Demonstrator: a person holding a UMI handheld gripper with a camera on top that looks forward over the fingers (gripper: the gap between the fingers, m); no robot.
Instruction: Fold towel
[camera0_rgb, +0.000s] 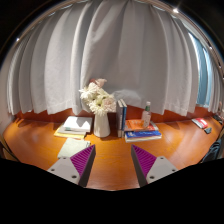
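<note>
My gripper (112, 165) is open, its two purple pads wide apart with only bare wooden table (112, 150) between them. A pale folded cloth, likely the towel (72, 147), lies on the table just ahead of the left finger (82, 160). Nothing is held.
A white vase of white flowers (100, 110) stands mid-table at the back. A stack of books (73, 126) lies left of it. Upright books (121, 117), a small bottle (146, 114) and flat books (143, 131) stand to the right. Grey curtains (110, 50) hang behind.
</note>
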